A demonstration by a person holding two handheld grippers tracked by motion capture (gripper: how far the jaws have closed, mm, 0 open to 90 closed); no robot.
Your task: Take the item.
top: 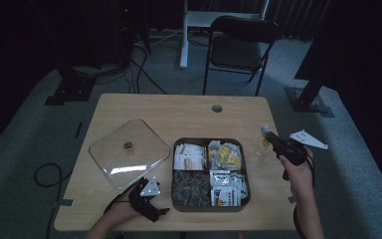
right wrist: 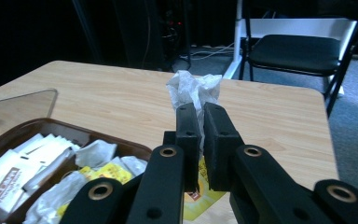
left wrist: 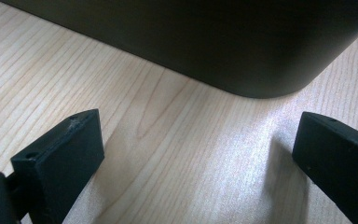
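A dark square tray [top: 210, 142] with several compartments of tea bags and sachets sits in the middle of the wooden table. My right gripper [top: 267, 132] hangs over the table to the tray's right, shut on a tea bag [right wrist: 193, 89]: the white crumpled pouch sticks up past the jaws and its yellow tag [right wrist: 200, 198] hangs below them. My left gripper [top: 147, 186] rests on the table near the front edge, just left of the tray, jaws open with bare wood between them. The tray's dark rounded corner [left wrist: 261, 70] lies right ahead of it.
The tray's clear lid [top: 129, 152] with a small knob lies on the table to the left. A cable hole [top: 217, 108] is at the table's far side. A black chair [top: 238, 47] and stand legs are on the floor beyond.
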